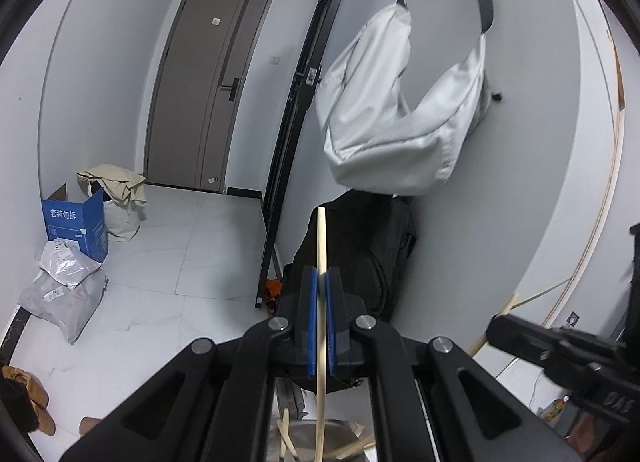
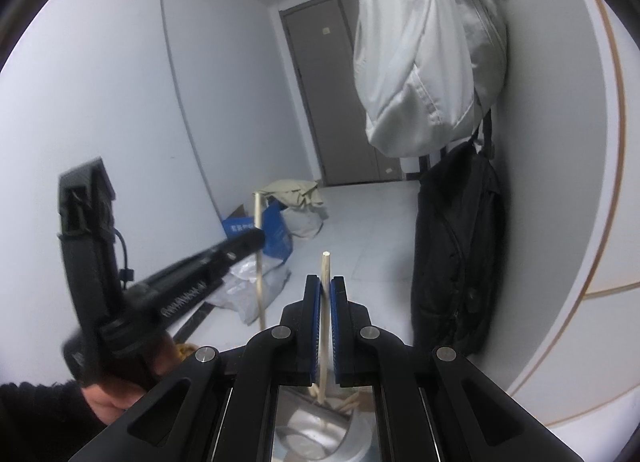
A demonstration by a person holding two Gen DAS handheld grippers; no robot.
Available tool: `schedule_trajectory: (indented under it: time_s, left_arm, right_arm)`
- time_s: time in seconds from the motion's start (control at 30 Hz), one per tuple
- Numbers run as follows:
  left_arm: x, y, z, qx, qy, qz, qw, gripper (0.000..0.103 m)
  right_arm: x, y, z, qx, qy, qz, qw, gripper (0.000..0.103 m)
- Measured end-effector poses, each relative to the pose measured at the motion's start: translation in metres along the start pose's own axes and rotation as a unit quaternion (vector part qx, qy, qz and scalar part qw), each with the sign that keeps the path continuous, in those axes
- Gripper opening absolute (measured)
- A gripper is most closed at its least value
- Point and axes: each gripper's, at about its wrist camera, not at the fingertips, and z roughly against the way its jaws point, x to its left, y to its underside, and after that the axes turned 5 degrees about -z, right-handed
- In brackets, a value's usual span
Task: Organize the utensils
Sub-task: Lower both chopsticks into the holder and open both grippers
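Note:
In the left wrist view, my left gripper point(image 1: 322, 276) is shut on a pale wooden chopstick point(image 1: 321, 238) that stands upright between its blue pads. Under it lies a shiny metal container point(image 1: 340, 432) holding several more chopsticks. My right gripper point(image 1: 496, 328) shows at the right edge with a chopstick tip point(image 1: 510, 302) poking out of it. In the right wrist view, my right gripper point(image 2: 326, 282) is shut on its own chopstick point(image 2: 325, 268), above the metal container point(image 2: 304, 434). There my left gripper point(image 2: 256, 239), in a person's hand point(image 2: 120, 394), holds its chopstick point(image 2: 259, 262) upright at the left.
A light grey bag point(image 1: 400, 114) hangs on the wall over a black backpack point(image 1: 368, 246). Beyond is a tiled floor with a blue box point(image 1: 78, 228), grey parcels point(image 1: 64, 286), brown boots point(image 1: 32, 398) and a closed door point(image 1: 208, 94).

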Motion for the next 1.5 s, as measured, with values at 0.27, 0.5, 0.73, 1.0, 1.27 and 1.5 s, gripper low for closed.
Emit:
schedule_trajectory:
  time_s: [0.27,0.5,0.73,1.0,1.27,1.5]
  left_arm:
    - [0.010,0.023,-0.025,0.007,0.003,0.023,0.9997,0.000]
    - [-0.004,0.030,-0.022,-0.008,0.005,-0.024,0.9997,0.000]
    - [-0.010,0.034,-0.015,-0.003,0.011,-0.036,0.9993,0.000]
    - [-0.012,0.032,-0.011,0.024,0.031,-0.051,0.9979,0.000]
    - [-0.003,0.031,-0.009,0.086,0.080,-0.044,0.9921,0.000]
    - [0.001,0.026,-0.002,0.132,0.059,-0.026,0.9891,0.044]
  right_arm:
    - [-0.025,0.016,-0.038,0.027,0.005,-0.017,0.999,0.004]
    - [-0.031,0.028,-0.045,0.039,0.001,-0.020,0.999,0.004]
    - [-0.031,0.036,-0.046,0.048,-0.001,-0.026,0.999,0.004]
    - [-0.023,0.046,-0.051,0.056,-0.004,-0.013,0.998,0.004]
    - [-0.019,0.058,-0.061,0.066,-0.013,-0.020,0.998,0.007]
    - [-0.028,0.071,-0.057,0.068,0.021,-0.057,0.996,0.057]
